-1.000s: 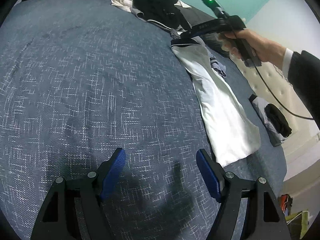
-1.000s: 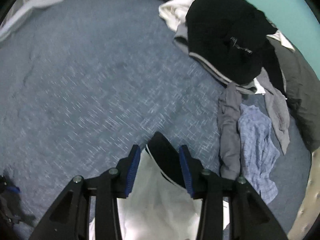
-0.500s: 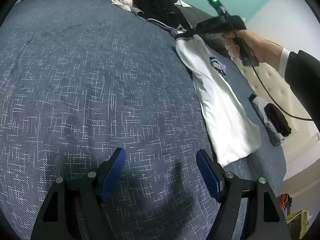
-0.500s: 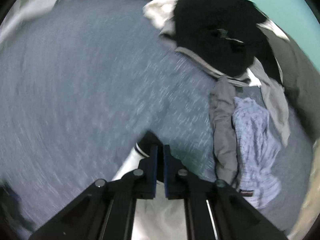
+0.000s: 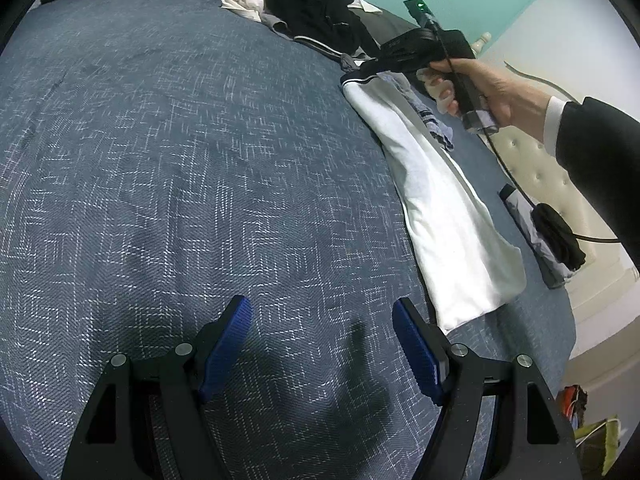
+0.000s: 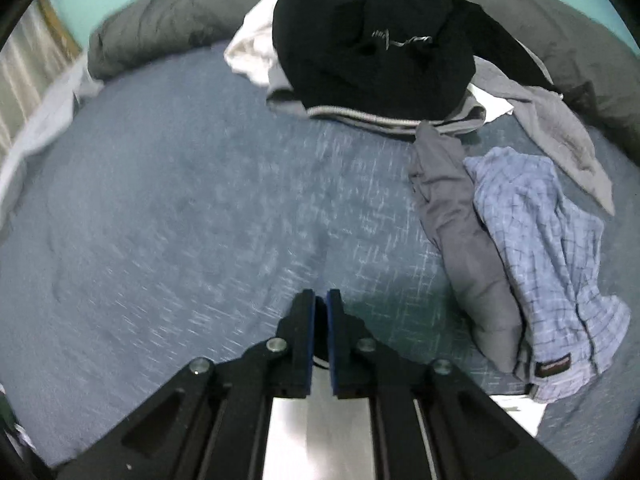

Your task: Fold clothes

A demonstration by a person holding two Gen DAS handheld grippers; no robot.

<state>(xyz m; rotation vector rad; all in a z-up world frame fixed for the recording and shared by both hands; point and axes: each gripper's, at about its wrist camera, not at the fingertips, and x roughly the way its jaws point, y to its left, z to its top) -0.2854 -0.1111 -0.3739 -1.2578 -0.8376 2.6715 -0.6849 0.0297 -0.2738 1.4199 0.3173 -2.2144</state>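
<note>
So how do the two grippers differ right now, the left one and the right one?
The left gripper is open with only the blue bedspread between its fingers, while the right gripper is shut on the dark-trimmed end of the white garment. The left hangs above bare bedspread; the right sits at the garment's far end, near the pile of clothes. Both have black frames with blue pads.
</note>
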